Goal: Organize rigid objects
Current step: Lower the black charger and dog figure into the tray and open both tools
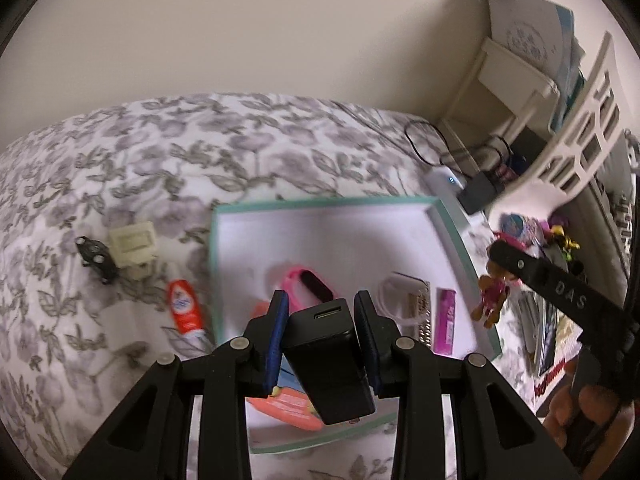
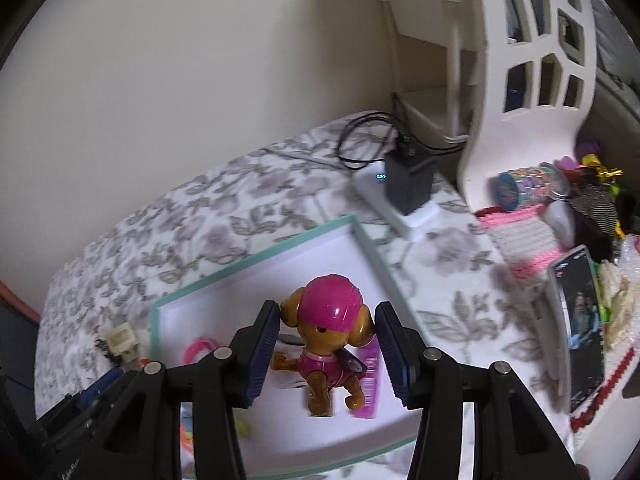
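My left gripper [image 1: 322, 314] is shut on a black charger block [image 1: 328, 356] and holds it above a white tray with a teal rim [image 1: 320, 203] on the floral bedspread. A pink wristband [image 1: 308, 286], a white case [image 1: 402, 298], a pink comb [image 1: 445, 322] and an orange item [image 1: 288, 406] lie in the tray. My right gripper [image 2: 326, 344] is shut on a brown toy dog with a pink helmet [image 2: 328, 336], above the tray's [image 2: 256, 258] right part. The toy dog also shows in the left wrist view [image 1: 490, 298].
A red tube [image 1: 185, 306], a cream switch part [image 1: 132, 245] and a black bracket [image 1: 96, 258] lie left of the tray. A white power strip with a black adapter [image 2: 408, 186] lies behind it. A white basket [image 2: 532, 60], a phone [image 2: 580, 328] and clutter stand on the right.
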`<action>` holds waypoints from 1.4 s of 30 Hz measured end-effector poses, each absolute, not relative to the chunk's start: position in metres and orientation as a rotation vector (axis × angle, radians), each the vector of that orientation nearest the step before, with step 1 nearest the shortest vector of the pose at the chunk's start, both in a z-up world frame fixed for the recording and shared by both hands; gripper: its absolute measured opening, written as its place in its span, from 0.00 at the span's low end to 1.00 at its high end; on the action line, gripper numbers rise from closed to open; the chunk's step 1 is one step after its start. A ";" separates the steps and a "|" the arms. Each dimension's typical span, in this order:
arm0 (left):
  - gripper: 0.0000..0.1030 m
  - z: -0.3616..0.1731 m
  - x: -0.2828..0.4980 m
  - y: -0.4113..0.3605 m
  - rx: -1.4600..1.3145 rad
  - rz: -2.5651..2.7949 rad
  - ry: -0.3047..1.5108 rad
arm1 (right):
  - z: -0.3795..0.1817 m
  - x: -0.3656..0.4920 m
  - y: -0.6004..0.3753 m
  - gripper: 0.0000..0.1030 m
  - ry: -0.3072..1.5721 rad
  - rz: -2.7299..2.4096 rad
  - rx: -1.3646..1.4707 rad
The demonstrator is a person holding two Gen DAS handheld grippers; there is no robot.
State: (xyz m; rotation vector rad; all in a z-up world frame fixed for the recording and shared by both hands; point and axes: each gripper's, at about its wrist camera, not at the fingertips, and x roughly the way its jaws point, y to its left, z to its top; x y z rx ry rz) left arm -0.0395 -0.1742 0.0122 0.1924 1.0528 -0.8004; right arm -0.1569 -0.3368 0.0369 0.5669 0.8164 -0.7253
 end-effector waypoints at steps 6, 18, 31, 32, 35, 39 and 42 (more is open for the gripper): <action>0.34 0.000 -0.049 -0.187 0.232 -0.821 1.069 | 0.024 -0.156 -0.342 0.51 0.862 -0.741 0.563; 0.34 -0.014 -0.049 -0.191 0.255 -0.831 1.091 | 0.002 -0.148 -0.341 0.51 0.947 -0.736 0.559; 0.35 -0.017 -0.046 -0.192 0.256 -0.830 1.115 | -0.010 -0.144 -0.341 0.50 0.997 -0.736 0.559; 0.36 -0.017 -0.045 -0.192 0.252 -0.827 1.117 | -0.010 -0.144 -0.340 0.50 0.997 -0.736 0.558; 0.42 -0.016 -0.041 -0.189 0.239 -0.813 1.122 | -0.008 -0.144 -0.340 0.51 0.993 -0.737 0.548; 0.46 -0.013 -0.036 -0.184 0.215 -0.796 1.118 | -0.005 -0.141 -0.338 0.51 0.991 -0.742 0.521; 0.56 -0.008 -0.029 -0.178 0.189 -0.765 1.107 | -0.002 -0.139 -0.335 0.51 0.986 -0.738 0.508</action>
